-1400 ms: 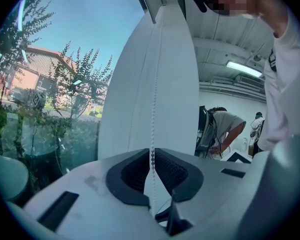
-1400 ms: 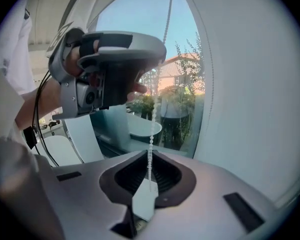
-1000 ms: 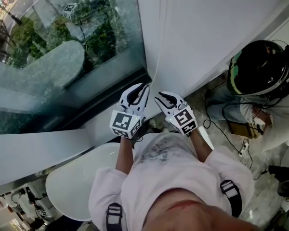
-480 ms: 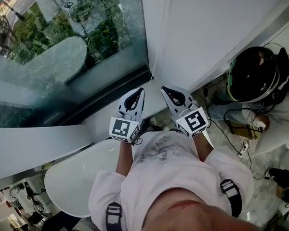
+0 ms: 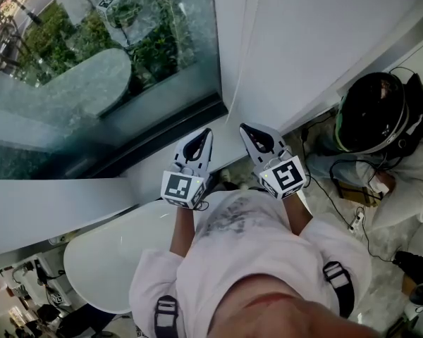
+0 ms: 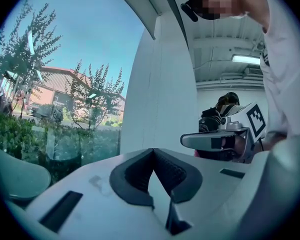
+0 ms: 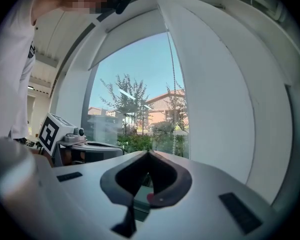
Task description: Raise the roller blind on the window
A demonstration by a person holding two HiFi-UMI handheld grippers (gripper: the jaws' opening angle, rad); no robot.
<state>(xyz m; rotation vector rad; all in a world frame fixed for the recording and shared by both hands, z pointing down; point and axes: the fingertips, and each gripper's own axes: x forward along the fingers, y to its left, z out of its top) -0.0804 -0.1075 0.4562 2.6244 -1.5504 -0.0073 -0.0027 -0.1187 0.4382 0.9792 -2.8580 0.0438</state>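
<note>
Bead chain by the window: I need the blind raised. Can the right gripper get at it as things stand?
Probably yes. The bead chain hangs free just beyond the right gripper with nothing between them, but its jaws are shut and must open first.

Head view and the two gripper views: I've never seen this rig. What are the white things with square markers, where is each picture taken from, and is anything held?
No robot: a person holds a two-jaw tool in each hand; the marker cubes are part of them. The head view looks down from a camera on the person's head at the left tool and right tool before a window. Each gripper view looks along one tool's own jaws. Both tools are shut. The bead chain of the blind hangs just past the right tool's tips; whether it is pinched I can't tell. A white table sits lower left, and another person in a black helmet is at the right.
</note>
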